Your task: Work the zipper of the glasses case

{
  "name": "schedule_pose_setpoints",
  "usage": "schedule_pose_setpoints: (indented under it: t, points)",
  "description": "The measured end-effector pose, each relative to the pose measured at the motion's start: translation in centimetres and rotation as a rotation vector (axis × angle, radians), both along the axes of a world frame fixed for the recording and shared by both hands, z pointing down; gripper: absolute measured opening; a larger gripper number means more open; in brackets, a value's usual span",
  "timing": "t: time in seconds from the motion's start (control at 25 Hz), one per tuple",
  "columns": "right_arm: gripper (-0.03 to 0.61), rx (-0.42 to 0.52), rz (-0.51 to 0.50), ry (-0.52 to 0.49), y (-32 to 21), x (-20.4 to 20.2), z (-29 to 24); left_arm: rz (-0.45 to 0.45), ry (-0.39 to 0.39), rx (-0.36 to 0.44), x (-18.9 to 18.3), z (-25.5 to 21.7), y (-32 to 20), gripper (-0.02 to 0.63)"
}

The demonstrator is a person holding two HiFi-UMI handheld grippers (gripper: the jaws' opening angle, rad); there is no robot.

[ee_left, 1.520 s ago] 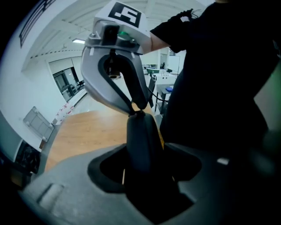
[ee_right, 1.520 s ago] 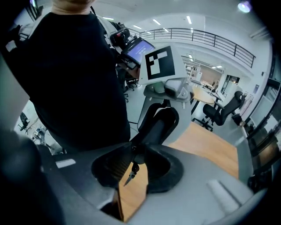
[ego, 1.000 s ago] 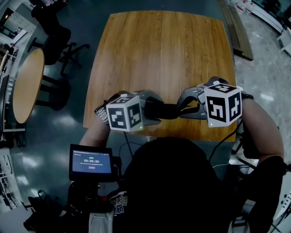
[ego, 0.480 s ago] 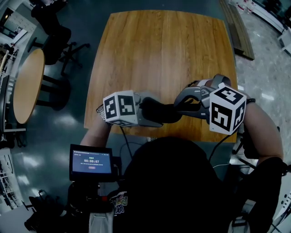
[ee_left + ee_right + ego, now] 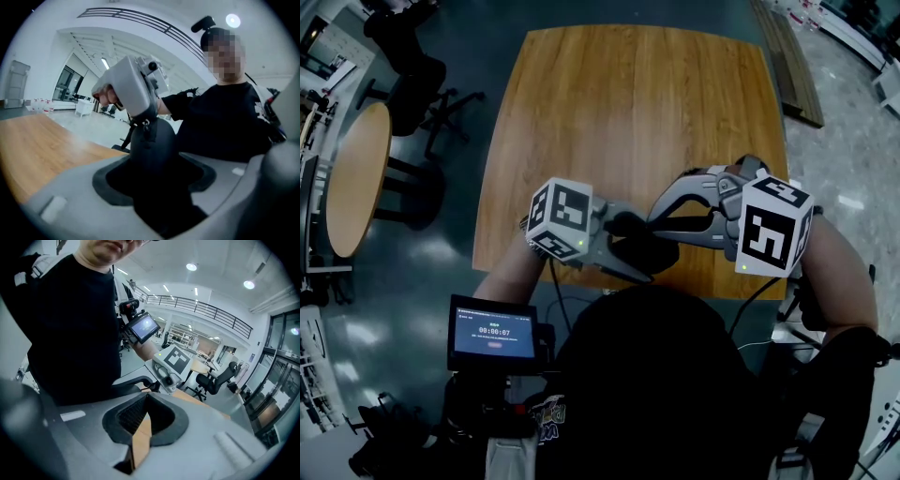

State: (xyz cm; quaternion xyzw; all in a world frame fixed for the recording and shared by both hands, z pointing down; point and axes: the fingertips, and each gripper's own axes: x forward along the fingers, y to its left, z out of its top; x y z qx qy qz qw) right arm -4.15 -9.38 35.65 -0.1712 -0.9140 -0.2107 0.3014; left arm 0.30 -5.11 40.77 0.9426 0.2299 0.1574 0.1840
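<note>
Glasses case [image 5: 152, 154]: black, held off the table [image 5: 637, 112] over its near edge, close to the person's torso; clamped across its body by the left gripper [image 5: 628, 246], jaws closed firmly on it.

Right gripper [image 5: 147, 394]: jaws drawn to a narrow wedge, tips meeting at the zipper pull [image 5: 146, 125] on the case's far end (the pull is tiny; the grip on it is judged, not plainly seen).

Handling, judged: light; semi-rigid shell with a fabric skin, so it should take a firm squeeze; the pull is small and slippery and must be pinched at the tab; hold the body mid-length against the drag.

Versus a second ago: case then lay level between the grippers; now the left gripper has rolled, tipping the case; right gripper sits higher.
</note>
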Motion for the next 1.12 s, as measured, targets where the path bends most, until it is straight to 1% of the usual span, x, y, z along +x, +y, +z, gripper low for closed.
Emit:
schedule_pose_setpoints:
  t: [0.12,0.24,0.32,0.44,0.52,0.6,0.72,0.96,1.12]
  points:
    - [0.005,0.005,-0.008,0.018,0.1,0.1,0.3,0.003,-0.011,-0.014,0.1,0.3,0.2,0.274]
    - [0.003,0.023,-0.009,0.019,0.1,0.1,0.3,-0.014,-0.001,-0.038,0.0,0.2,0.2,0.27]
    - [0.003,0.063,-0.003,0.01,-0.1,0.1,0.2,-0.036,0.02,-0.07,-0.3,0.0,-0.2,0.268]
    - [0.003,0.135,0.024,-0.015,-1.1,0.4,-0.6,-0.097,0.079,-0.15,-0.8,-1.0,-1.6,0.265]
    - [0.003,0.178,0.054,-0.041,-2.1,0.7,-1.3,-0.15,0.127,-0.196,-1.1,-2.0,-3.0,0.264]
    - [0.003,0.226,0.091,-0.067,-2.9,1.0,-1.7,-0.199,0.183,-0.225,-1.4,-2.6,-4.2,0.264]
    - [0.003,0.276,0.163,-0.119,-3.6,1.1,-2.4,-0.272,0.292,-0.282,-2.1,-3.8,-5.6,0.264]
    - [0.003,0.272,0.34,-0.277,-5.4,1.9,-3.1,-0.41,0.498,-0.366,-3.3,-6.1,-8.7,0.259]
    - [0.003,0.284,0.441,-0.395,-5.8,2.0,-4.6,-0.461,0.616,-0.462,-3.1,-7.9,-9.3,0.258]
